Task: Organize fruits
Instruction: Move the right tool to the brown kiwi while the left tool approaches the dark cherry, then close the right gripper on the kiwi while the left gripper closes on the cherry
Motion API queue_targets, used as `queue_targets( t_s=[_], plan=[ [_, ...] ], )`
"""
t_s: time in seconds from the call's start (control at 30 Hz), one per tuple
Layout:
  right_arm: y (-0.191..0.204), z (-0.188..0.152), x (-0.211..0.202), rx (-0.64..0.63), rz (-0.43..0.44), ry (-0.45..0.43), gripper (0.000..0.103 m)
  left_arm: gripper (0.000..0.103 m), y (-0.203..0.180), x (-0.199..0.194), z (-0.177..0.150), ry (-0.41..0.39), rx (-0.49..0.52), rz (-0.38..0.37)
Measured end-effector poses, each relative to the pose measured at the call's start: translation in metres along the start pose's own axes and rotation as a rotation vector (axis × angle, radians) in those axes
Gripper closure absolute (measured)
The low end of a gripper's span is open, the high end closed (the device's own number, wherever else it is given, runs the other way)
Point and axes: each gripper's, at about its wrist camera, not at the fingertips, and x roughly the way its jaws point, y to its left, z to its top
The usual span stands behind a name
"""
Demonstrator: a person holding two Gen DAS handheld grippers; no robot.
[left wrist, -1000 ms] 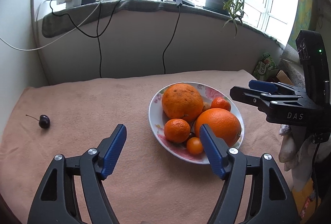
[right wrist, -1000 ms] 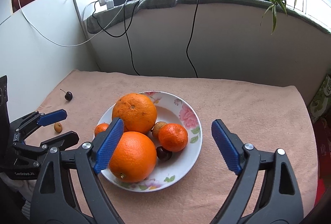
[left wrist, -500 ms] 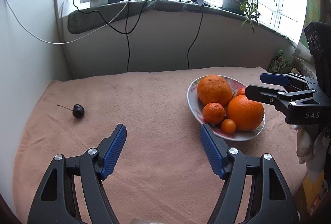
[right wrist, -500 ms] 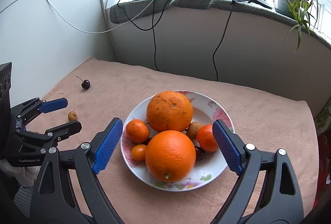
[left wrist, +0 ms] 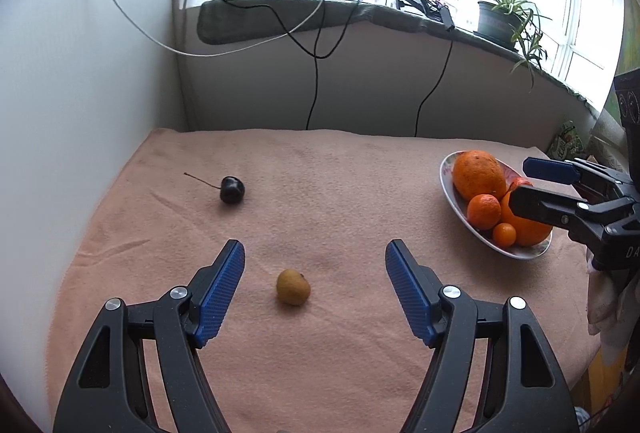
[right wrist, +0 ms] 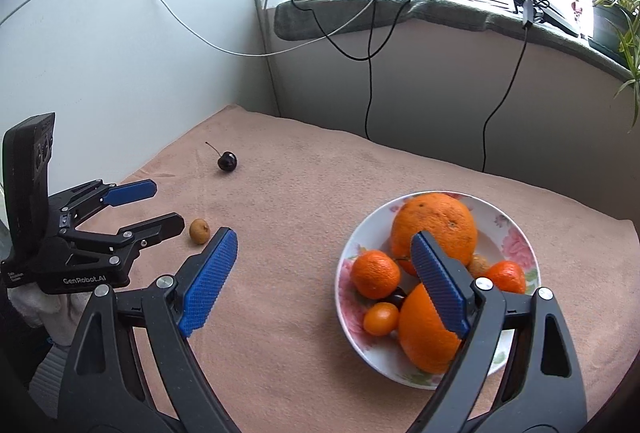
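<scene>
Fruit mostly sits in the bowl [left wrist: 452,193] already; two pieces lie loose on the cloth [left wrist: 340,169].

Left wrist view: the left gripper [left wrist: 315,289] hangs wide open and empty, with the small tan fruit [left wrist: 293,287] lying on the cloth between its blue pads [left wrist: 224,289], touching neither. The cherry [left wrist: 232,189] rests farther off, stem pointing away. At the right edge the right gripper [left wrist: 532,185] shows in front of the bowl.

Right wrist view: the right gripper [right wrist: 324,277] is also spread wide, holding nothing, above the near rim of the bowl [right wrist: 348,313]. The tan fruit [right wrist: 199,231] lies just beside the left gripper's [right wrist: 166,207] lower finger; the cherry [right wrist: 227,161] is beyond.

That tan fruit looks light, round and likely to roll, probably thin-skinned. I would close gently across its widest part.
</scene>
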Motion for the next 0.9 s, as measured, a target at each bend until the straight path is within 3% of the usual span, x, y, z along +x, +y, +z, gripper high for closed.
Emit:
queue_targets(
  t_s=[0.3,0.37,0.43,0.73,0.9],
  plan=[
    [0.045,0.002,0.033,-0.047,0.104,0.025,0.012,0.031,0.050,0.011,0.002,0.008,-0.114,-0.003],
    [0.053,0.003,0.043,-0.061,0.130,0.042,0.013,0.038,0.057,0.016,0.002,0.010,-0.126,-0.003],
    [0.061,0.002,0.054,-0.077,0.156,0.068,0.026,0.040,0.064,0.023,0.002,0.013,-0.142,-0.002],
    [0.080,-0.003,0.095,-0.091,0.243,0.158,0.046,0.051,0.095,0.056,0.007,0.054,-0.246,-0.058],
    [0.083,-0.008,0.112,-0.079,0.263,0.193,0.047,0.052,0.100,0.073,0.012,0.074,-0.265,-0.069]
  ],
)
